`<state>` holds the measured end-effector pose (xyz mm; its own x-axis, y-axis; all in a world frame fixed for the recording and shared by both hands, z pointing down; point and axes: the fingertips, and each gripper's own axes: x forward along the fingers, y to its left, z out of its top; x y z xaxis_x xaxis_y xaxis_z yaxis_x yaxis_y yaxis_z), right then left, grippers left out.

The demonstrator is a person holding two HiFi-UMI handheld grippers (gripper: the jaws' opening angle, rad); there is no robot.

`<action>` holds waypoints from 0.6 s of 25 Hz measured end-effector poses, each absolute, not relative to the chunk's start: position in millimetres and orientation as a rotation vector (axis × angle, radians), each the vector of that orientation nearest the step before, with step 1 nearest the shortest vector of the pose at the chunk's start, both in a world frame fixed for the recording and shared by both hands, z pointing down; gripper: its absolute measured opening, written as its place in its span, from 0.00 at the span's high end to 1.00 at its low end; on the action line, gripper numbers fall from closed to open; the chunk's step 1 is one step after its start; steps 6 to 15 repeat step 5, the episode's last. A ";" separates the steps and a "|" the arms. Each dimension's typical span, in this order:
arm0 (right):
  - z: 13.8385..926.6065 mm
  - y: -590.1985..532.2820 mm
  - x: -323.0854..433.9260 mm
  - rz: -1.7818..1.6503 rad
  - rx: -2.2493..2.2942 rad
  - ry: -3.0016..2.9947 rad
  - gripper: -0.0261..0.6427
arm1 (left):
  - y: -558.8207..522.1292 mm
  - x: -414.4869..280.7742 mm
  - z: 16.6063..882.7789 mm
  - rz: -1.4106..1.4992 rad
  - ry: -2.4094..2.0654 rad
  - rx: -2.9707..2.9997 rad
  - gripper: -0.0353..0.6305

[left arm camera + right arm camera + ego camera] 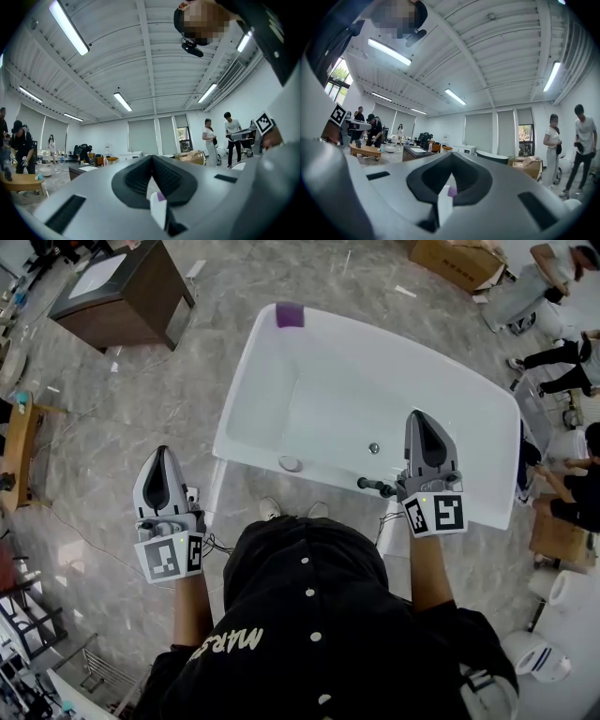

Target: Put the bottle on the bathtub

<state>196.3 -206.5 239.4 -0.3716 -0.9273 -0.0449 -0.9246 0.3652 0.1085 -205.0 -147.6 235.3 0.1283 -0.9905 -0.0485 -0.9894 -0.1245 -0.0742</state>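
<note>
A small purple bottle [290, 315] stands on the far rim of the white bathtub [253, 371], which fills the middle of the head view. My left gripper [161, 454] is held over the marble floor to the left of the tub's near corner, jaws shut and empty. Above the tub's near right rim, my right gripper [419, 416] is also shut with nothing in it. In the left gripper view the gripper [152, 158] has its dark pads meeting at the tips. The right gripper view shows the same for that gripper [451, 153]. Both grippers are far from the bottle.
A dark tap handle [375, 487] sticks up on the tub's near rim beside my right gripper. A brown cabinet [122, 292] stands far left, a cardboard box [459, 261] far right. People [562, 352] stand at the right. A wooden table [19, 442] is at the left edge.
</note>
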 end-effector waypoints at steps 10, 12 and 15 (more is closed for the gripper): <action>236.8 -207.1 189.5 -0.179 1.741 -2.586 0.96 | -146.8 -209.0 236.6 -0.021 2.025 -2.294 0.93; 236.8 -207.1 189.5 -0.179 1.741 -2.586 0.96 | -146.8 -209.0 236.6 -0.021 2.025 -2.294 0.93; 236.8 -207.1 189.5 -0.179 1.741 -2.586 0.96 | -146.8 -209.0 236.6 -0.021 2.025 -2.294 0.93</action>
